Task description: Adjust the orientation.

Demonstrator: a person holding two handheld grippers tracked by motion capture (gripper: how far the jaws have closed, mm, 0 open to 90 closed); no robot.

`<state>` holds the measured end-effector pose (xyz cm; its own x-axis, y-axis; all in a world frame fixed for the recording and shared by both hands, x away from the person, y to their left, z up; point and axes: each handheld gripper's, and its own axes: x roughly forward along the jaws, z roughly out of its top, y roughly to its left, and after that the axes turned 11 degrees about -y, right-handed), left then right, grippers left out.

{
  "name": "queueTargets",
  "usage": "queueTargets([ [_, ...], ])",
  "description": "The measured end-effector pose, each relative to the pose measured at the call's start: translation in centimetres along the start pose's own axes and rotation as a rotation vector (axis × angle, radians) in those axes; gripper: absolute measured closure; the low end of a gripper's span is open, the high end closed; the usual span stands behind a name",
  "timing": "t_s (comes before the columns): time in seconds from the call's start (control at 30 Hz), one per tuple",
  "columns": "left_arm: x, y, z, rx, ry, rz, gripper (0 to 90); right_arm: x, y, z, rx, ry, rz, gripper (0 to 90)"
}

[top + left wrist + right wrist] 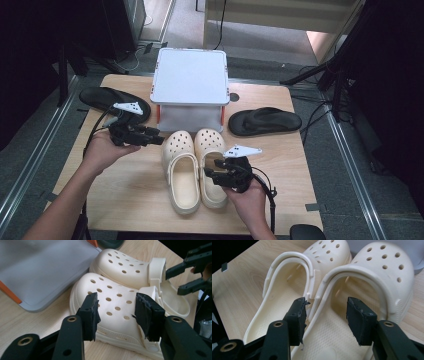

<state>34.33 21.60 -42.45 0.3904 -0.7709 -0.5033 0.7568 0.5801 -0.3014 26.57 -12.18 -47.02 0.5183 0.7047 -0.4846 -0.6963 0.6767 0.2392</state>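
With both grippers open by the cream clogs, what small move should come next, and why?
Probably ease the right gripper down and close on the inner side wall of the right clog. Its jaws stand open straddling that wall, pads not yet pressing. The left gripper hovers open beside the left clog, gripping nothing.

A grey box (190, 82) stands beyond the fingers, with one black flip-flop (114, 100) left of it and another (265, 121) right, on the table (130, 195).

My view: light wooden table (125, 200), pair of cream clogs (192, 170) at centre, grey box (190, 90) behind, black sandals left (112, 102) and right (265, 121).
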Motion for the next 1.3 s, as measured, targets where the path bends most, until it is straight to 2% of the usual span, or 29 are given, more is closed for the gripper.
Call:
queueTargets([
  [0.23, -0.5, 0.7, 2.0, -0.009, -0.015, 0.005, 59.9, 0.5, 0.2, -0.6, 0.008, 0.005, 0.001, 50.9],
  [0.37, -0.5, 1.1, 3.1, -0.001, -0.007, 0.013, 64.1, 0.9, 0.3, -0.7, 0.006, 0.017, 0.002, 50.7],
  [0.47, -0.5, 1.3, 4.0, -0.001, -0.004, 0.005, 67.1, 1.1, 0.4, -0.7, 0.01, 0.017, 0.005, 50.5],
  [0.67, -0.6, 1.4, 5.9, 0.02, -0.009, -0.008, 72.3, 1.4, 0.6, -0.8, 0.013, 0.032, 0.006, 49.6],
  [0.93, -0.2, 2.1, 8.7, 0.051, -0.01, -0.005, 80.5, 2.0, 0.9, -1.0, 0.019, 0.042, 0.002, 49.5],
  [1.13, 1.2, 3.2, 10.4, 0.05, -0.006, 0.025, 85.4, 2.5, 1.1, -1.0, 0.031, 0.036, -0.001, 47.9],
  [1.23, 2.1, 3.8, 10.7, 0.054, -0.002, 0.047, 85.8, 3.0, 1.2, -1.0, 0.033, 0.029, -0.011, 46.6],
  [1.3, 2.6, 4.3, 10.6, 0.038, 0.001, 0.044, 85.7, 3.3, 1.3, -1.1, 0.037, 0.035, -0.021, 45.7],
])
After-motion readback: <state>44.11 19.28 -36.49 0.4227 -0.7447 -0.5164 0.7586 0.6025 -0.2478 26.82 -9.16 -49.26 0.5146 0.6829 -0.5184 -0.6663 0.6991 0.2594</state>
